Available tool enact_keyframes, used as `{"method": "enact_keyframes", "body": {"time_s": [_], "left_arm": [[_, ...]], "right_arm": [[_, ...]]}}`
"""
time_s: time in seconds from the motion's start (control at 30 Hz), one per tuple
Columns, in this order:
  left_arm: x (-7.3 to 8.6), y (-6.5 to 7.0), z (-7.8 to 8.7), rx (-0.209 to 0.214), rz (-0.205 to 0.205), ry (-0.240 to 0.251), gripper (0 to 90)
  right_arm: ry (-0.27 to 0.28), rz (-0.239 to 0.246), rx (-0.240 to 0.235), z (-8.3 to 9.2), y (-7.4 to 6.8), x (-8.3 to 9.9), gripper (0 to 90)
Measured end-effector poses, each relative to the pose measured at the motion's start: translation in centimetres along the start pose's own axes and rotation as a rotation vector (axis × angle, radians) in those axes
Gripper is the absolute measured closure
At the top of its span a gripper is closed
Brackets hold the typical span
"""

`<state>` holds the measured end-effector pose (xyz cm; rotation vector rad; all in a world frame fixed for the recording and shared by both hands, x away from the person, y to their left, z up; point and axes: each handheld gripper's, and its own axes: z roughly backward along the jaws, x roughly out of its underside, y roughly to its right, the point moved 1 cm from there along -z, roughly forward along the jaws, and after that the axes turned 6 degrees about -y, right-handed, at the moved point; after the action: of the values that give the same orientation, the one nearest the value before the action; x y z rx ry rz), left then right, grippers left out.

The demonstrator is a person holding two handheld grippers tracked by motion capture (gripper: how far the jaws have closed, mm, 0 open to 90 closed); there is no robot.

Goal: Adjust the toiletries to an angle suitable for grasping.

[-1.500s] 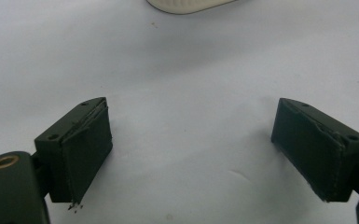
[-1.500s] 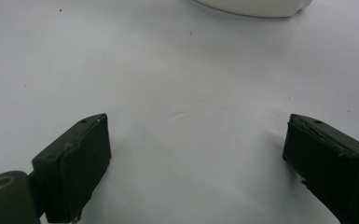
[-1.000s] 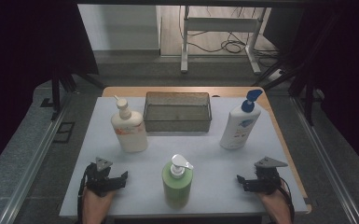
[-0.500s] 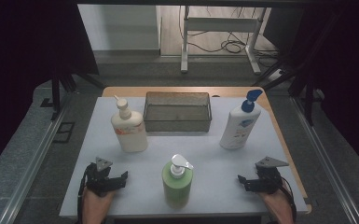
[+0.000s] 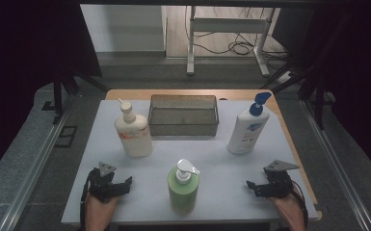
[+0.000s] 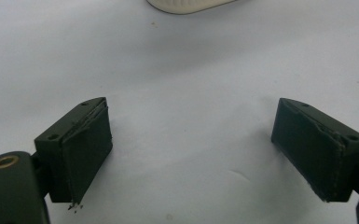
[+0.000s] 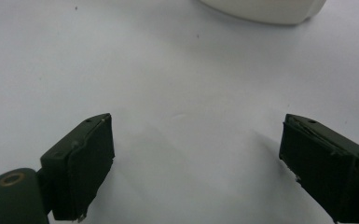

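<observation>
Three pump bottles stand on the white table [image 5: 221,159]. A green one [image 5: 183,190] is near the front middle, a cream one with an orange label [image 5: 134,132] at the left, and a white one with a blue pump [image 5: 248,127] at the right. My left gripper [image 5: 124,183] rests at the front left, open, with bare table between its jaws [image 6: 192,121]. The cream bottle's base [image 6: 191,4] lies ahead of it. At the front right my right gripper [image 5: 250,185] is open over bare table [image 7: 196,126], with the white bottle's base [image 7: 265,9] ahead.
A dark wire-mesh basket [image 5: 183,126] sits at the back middle of the table, between the cream and white bottles. Metal rails run along both sides of the table. Past the far edge are a white frame and cables [image 5: 236,45] on the floor.
</observation>
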<state>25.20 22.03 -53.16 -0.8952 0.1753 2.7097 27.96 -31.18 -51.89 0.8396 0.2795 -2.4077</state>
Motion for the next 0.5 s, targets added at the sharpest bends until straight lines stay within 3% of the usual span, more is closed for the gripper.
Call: {"method": "enact_keyframes", "body": {"time_s": [0.2,0.37,0.5], "left_arm": [[0.0,0.0,0.0,0.000,0.000,0.000,11.5],[0.0,0.0,0.0,0.000,0.000,0.000,11.5],[0.0,0.0,0.0,0.000,0.000,0.000,11.5]], "right_arm": [[0.054,-0.009,-0.007,0.5,0.8,-0.8,10.7],[0.051,-0.021,-0.008,0.5,1.4,-1.0,13.2],[0.035,-0.043,0.018,0.4,1.8,-1.5,13.8]]}}
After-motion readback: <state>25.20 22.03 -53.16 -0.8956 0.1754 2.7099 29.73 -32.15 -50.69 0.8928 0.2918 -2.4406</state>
